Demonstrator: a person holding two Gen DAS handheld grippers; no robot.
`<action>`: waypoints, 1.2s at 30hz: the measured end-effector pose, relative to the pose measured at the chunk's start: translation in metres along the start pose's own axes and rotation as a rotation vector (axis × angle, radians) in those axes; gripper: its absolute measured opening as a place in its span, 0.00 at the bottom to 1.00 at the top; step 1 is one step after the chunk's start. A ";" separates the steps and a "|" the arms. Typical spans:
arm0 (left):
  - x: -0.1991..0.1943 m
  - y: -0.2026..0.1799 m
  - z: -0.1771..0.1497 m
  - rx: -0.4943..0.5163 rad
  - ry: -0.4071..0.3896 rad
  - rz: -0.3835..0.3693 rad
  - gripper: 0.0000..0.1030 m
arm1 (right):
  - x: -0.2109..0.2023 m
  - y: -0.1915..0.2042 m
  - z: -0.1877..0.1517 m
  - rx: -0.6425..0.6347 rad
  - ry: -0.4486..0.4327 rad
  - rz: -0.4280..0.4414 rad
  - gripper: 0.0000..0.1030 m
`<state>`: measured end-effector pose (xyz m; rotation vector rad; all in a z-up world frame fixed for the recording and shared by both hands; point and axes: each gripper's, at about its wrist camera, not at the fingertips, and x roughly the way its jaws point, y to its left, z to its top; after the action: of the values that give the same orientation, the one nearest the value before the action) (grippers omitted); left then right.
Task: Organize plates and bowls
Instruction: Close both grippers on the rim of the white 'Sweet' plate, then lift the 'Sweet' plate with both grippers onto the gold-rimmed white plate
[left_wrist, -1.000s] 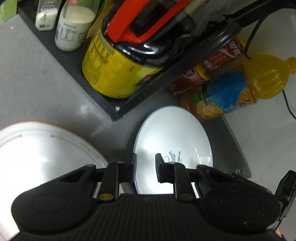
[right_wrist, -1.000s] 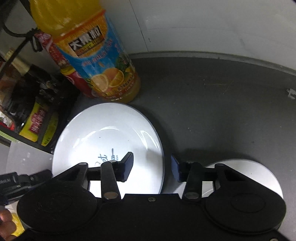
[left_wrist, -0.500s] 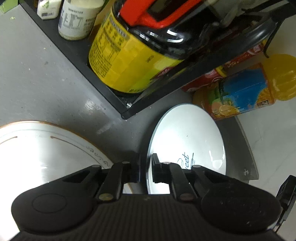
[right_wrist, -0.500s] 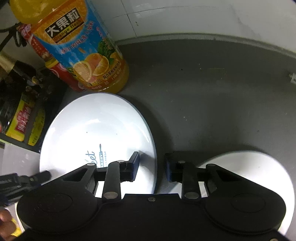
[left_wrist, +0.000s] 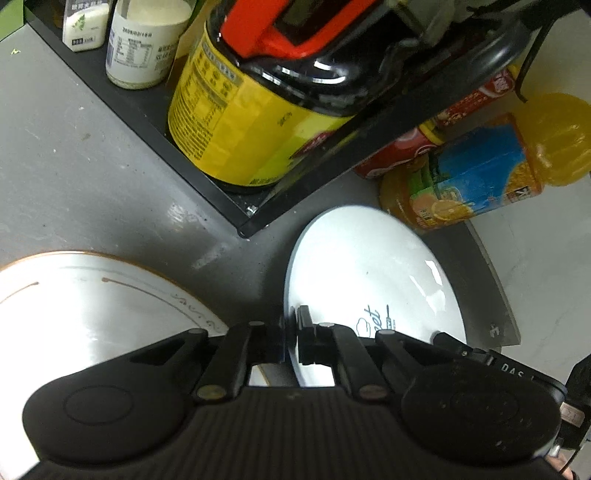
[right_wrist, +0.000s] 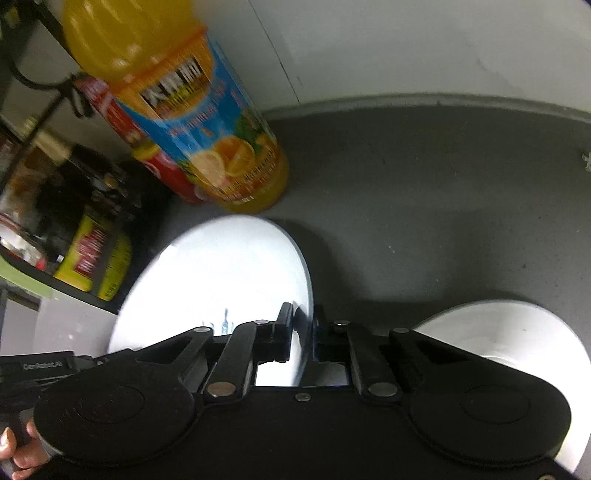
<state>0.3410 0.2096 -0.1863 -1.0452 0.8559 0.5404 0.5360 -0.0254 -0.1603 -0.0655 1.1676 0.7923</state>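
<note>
Both tongs, left (left_wrist: 293, 328) and right (right_wrist: 303, 322), clamp the white plate (left_wrist: 369, 273); only the right view shows a bowl (right_wrist: 513, 328).

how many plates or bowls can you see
3: a printed plate clamped by both grippers, a gold-rimmed plate to its left, a white dish to its right. More may be hidden.
</note>
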 end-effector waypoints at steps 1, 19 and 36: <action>-0.003 0.000 0.000 0.005 0.001 -0.002 0.04 | -0.004 0.001 0.000 -0.001 -0.008 0.003 0.07; -0.054 0.005 -0.002 0.119 0.026 -0.012 0.05 | -0.051 0.029 -0.038 0.072 -0.092 0.029 0.07; -0.102 0.052 -0.010 0.213 0.064 -0.005 0.05 | -0.066 0.083 -0.106 0.138 -0.140 0.028 0.07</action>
<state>0.2406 0.2227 -0.1322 -0.8730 0.9452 0.4039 0.3924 -0.0459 -0.1211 0.1189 1.0894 0.7278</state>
